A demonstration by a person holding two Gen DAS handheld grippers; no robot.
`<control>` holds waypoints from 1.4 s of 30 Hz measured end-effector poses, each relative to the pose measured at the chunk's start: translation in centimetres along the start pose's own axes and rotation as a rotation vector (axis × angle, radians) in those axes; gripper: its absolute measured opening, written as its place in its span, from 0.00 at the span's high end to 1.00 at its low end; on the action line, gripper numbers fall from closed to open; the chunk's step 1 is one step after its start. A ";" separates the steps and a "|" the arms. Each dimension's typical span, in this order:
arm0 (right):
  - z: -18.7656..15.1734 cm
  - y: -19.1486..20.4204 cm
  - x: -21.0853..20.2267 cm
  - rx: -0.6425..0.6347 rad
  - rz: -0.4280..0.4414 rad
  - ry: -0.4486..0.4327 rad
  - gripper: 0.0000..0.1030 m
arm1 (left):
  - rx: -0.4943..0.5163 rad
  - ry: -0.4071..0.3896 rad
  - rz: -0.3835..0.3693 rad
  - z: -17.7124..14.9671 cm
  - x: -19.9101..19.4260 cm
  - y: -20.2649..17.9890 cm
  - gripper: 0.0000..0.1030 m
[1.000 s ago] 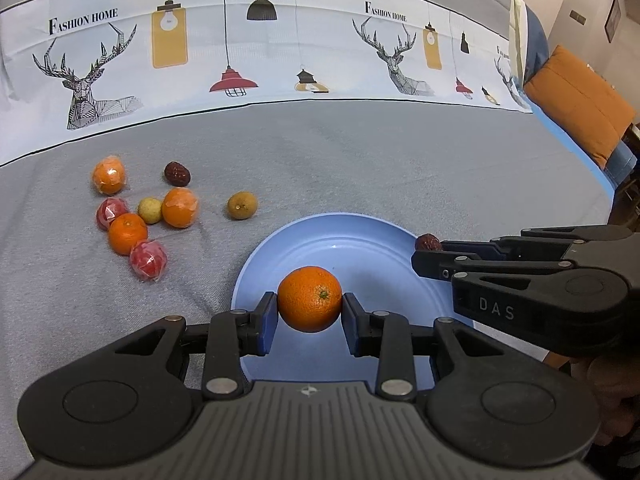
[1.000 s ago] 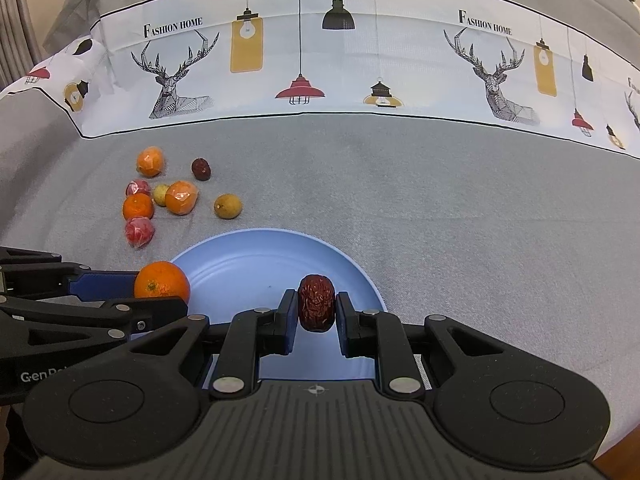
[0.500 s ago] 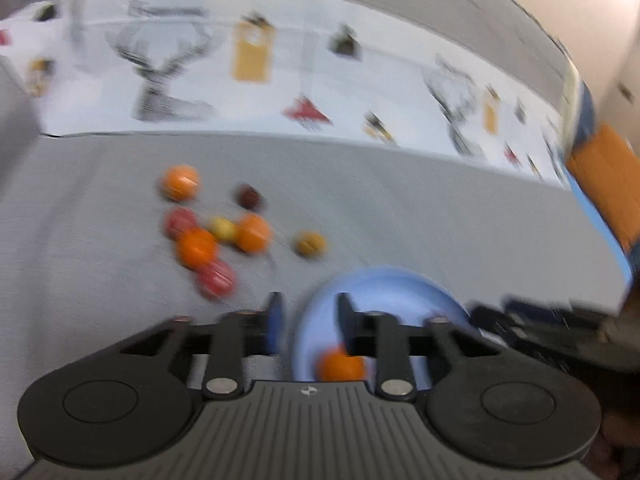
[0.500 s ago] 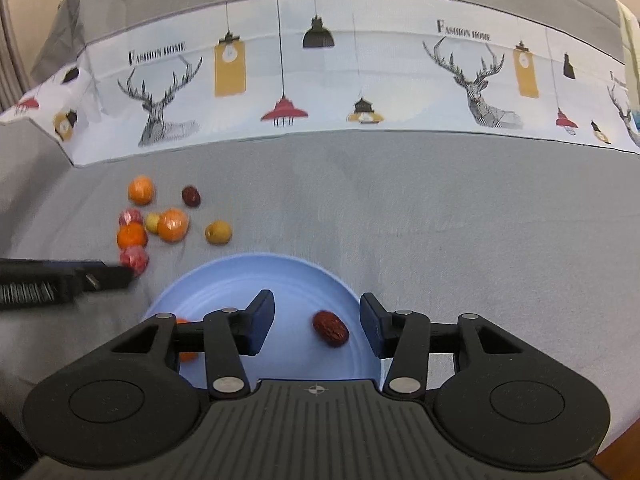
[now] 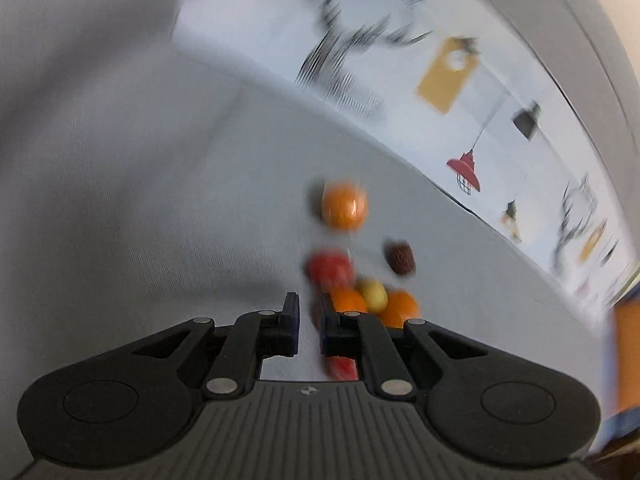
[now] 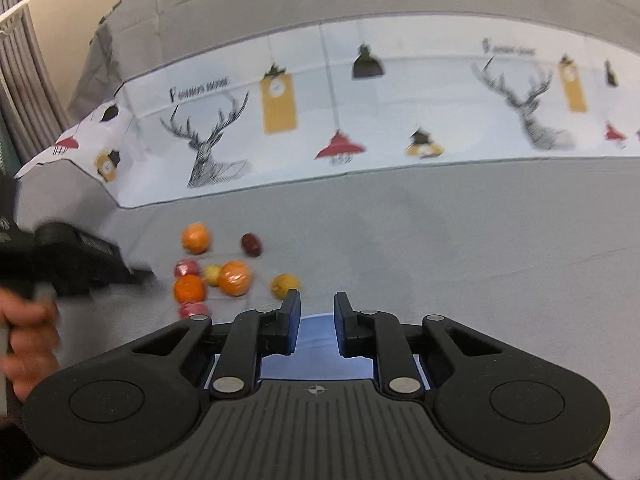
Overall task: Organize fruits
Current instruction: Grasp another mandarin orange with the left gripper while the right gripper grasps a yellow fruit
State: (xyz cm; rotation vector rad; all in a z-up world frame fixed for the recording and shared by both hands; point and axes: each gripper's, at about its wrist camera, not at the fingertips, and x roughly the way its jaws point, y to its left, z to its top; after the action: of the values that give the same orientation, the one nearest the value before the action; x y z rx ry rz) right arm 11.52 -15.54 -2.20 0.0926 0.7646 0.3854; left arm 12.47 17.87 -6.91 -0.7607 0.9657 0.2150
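Grey cloth (image 6: 460, 240) with a deer-and-lamp printed band is covering the surface. At 9 o'clock in the right wrist view the left gripper (image 5: 308, 322), jaws just closed and pinching nothing, is hanging beside the loose fruit cluster (image 6: 216, 276) at 10 o'clock. Right gripper (image 6: 316, 320), jaws just pressed together and empty, is hovering over the blue plate (image 6: 316, 350) at 6 o'clock.

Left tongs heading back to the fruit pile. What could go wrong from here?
1. The fruits sit bunched and touching, so the left tongs could knock neighbours away.
2. The left tongs look nearly shut with nothing between them; they must open before gripping.
3. The left view is blurred, so aim may be off.
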 end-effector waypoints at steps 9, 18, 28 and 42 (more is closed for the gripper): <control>1.6 3.1 6.9 -0.006 0.035 0.121 0.71 | 0.135 0.016 0.005 -0.1 1.3 -2.3 0.62; 1.9 3.5 13.5 -0.045 -0.043 0.193 0.58 | 0.281 0.022 0.077 -1.2 3.1 -4.6 0.49; 2.1 4.7 13.1 -0.119 -0.091 0.140 0.72 | 0.415 -0.005 0.134 -2.1 3.7 -6.0 0.63; 3.3 2.6 1.2 -0.086 -0.062 -0.042 0.71 | 0.486 -0.183 0.096 -3.0 -2.3 -6.4 0.64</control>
State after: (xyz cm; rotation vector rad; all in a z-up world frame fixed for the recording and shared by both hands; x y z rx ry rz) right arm 13.81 -12.46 -0.07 -0.0036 0.7068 0.3558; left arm 12.24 11.61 -2.96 -0.2449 0.8349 0.1223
